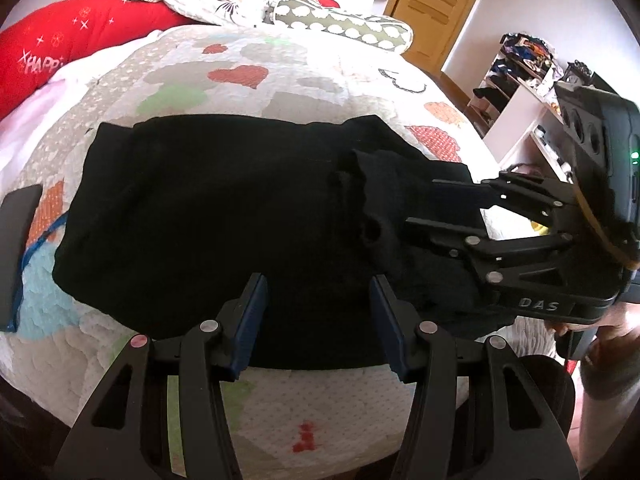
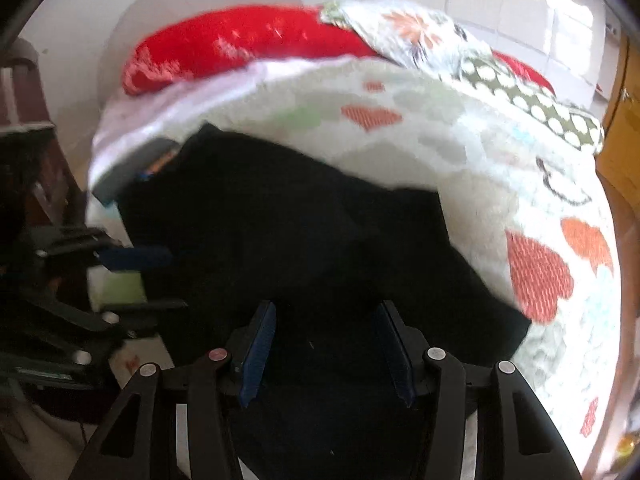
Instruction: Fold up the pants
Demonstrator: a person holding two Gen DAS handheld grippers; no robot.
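Black pants (image 1: 208,220) lie folded across the quilted bed, bunched at their right end. My left gripper (image 1: 318,320) is open and empty, its jaws over the near edge of the pants. My right gripper (image 1: 444,208) comes in from the right, low over the bunched end; its jaws stand apart with nothing clearly between them. In the right wrist view the right gripper (image 2: 326,344) is open above the pants (image 2: 288,232), and the left gripper (image 2: 156,280) shows at the left edge.
The bed quilt (image 1: 248,76) has heart patches. A red pillow (image 1: 68,40) and patterned pillows (image 1: 340,24) lie at the far end. A dark flat object (image 1: 16,248) lies at the left edge. Shelves (image 1: 520,92) and a wooden door (image 1: 432,4) stand at right.
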